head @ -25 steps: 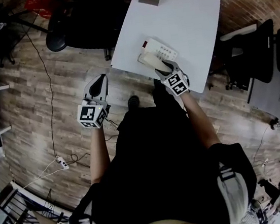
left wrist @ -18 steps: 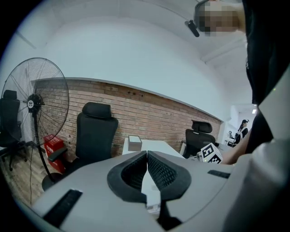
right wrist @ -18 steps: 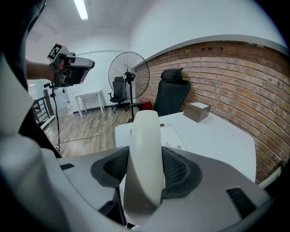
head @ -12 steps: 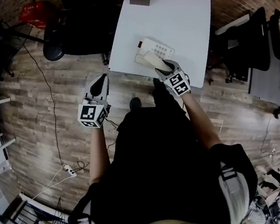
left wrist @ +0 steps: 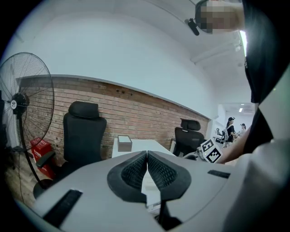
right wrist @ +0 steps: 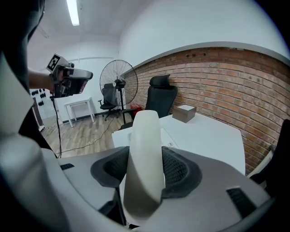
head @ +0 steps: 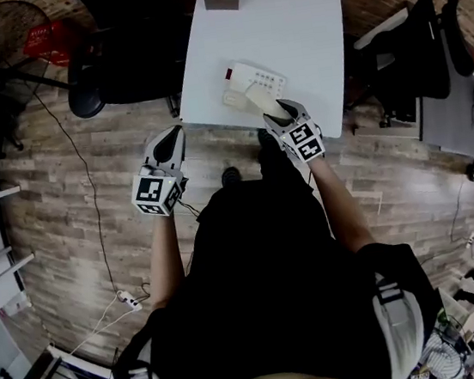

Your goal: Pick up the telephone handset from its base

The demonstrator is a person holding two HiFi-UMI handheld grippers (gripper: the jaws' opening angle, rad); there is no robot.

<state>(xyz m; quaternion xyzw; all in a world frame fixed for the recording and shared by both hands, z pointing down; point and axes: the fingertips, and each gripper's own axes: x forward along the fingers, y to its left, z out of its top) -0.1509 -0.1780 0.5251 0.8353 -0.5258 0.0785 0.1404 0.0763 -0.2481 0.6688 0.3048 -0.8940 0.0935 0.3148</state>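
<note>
The handset (right wrist: 144,158) is clamped by its lower end between the right gripper's (head: 284,119) jaws, over the near edge of the base (head: 250,78). The left gripper (left wrist: 147,168) is seen closed, empty. Gripped so low, the smooth handset could be levered loose and dropped.

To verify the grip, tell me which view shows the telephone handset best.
The right gripper view: the telephone handset fills the centre, clamped in the right gripper. The head view shows it small, slanting over the telephone base, its near end covered by the gripper. In the left gripper view I cannot make it out.
</note>
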